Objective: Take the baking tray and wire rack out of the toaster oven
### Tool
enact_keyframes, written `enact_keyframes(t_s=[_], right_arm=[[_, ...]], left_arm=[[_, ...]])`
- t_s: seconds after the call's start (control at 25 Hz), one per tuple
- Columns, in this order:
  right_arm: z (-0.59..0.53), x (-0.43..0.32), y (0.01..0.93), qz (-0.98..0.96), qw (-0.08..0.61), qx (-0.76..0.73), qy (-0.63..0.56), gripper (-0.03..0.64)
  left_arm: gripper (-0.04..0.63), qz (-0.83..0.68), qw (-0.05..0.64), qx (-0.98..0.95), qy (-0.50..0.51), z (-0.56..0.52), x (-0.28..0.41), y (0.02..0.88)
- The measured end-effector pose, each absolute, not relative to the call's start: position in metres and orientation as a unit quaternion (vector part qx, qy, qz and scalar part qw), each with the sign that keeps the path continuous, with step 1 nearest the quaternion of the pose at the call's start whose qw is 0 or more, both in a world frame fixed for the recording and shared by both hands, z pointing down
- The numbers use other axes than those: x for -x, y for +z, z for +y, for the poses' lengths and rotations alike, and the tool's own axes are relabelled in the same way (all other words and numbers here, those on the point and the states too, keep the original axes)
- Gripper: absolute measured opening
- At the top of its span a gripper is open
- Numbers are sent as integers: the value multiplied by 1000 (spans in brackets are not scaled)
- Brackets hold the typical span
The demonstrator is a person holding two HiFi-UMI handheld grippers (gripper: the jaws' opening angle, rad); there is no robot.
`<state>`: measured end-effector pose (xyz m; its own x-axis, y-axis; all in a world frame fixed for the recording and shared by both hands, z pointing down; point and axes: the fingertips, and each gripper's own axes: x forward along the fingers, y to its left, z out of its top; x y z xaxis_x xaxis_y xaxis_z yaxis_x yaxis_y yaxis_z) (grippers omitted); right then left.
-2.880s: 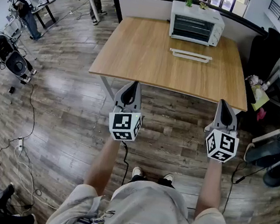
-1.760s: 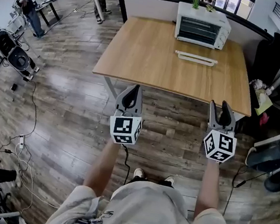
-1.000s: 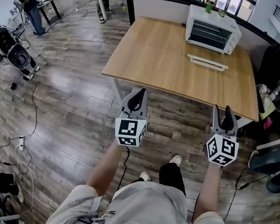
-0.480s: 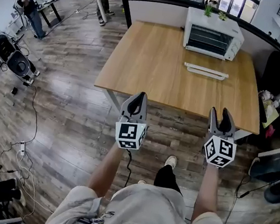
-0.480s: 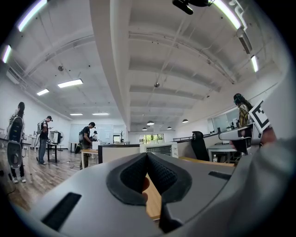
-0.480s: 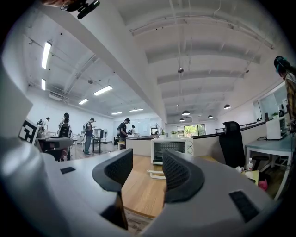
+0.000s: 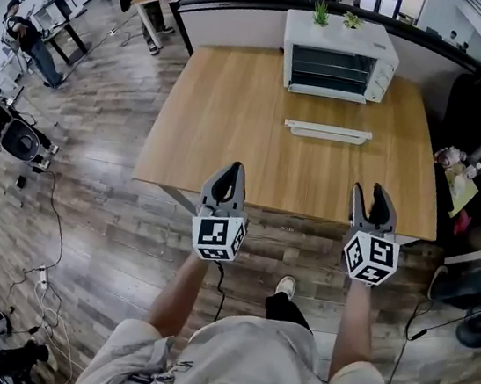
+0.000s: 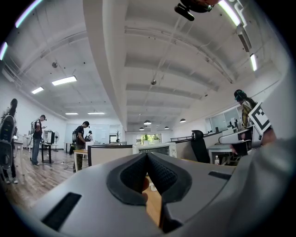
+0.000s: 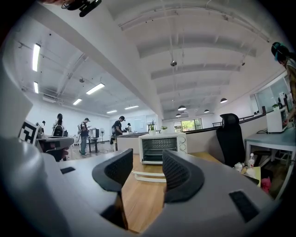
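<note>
left gripper (image 7: 228,170) pressed together, right gripper (image 7: 374,190) spread empty: a hasty reach might have clipped the white bar (image 7: 327,131) under the upper-centre toaster oven (image 7: 335,54).

Both arms out fwd, level: L claw (image 7: 229,169) tips together, R claw (image 7: 374,191) jaws apart, empty.

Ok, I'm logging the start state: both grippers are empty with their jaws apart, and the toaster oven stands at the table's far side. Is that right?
Not quite. Only the right gripper has its jaws apart. The left gripper view shows the left gripper with its jaws together. The rest holds: both are empty, and the toaster oven stands at the far side of the table.
</note>
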<state>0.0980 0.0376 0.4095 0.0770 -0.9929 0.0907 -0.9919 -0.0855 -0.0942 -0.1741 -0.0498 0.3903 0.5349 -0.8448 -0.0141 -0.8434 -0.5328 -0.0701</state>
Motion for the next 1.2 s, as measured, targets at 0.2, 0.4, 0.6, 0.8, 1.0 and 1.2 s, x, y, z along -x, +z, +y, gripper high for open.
enact_keyframes(t_s=[0.2, 0.4, 0.6, 0.8, 1.0, 1.2], right_arm=[[10, -132, 412, 678, 5, 731, -75, 216], [-17, -168, 418, 678, 5, 730, -84, 216], [-34, -190, 417, 679, 8, 730, -81, 216], [-51, -203, 413, 688, 10, 721, -79, 215], [-63, -208, 409, 692, 15, 717, -77, 215], [-80, -207, 410, 695, 10, 716, -72, 215]], left_arm=[[14, 477, 39, 878, -12, -79, 136, 386], [14, 474, 40, 879, -7, -104, 97, 384], [15, 482, 39, 875, -12, -120, 77, 384], [15, 482, 45, 875, -6, -131, 61, 377], [14, 483, 46, 875, -5, -139, 55, 377], [15, 481, 45, 875, 0, -155, 50, 383]])
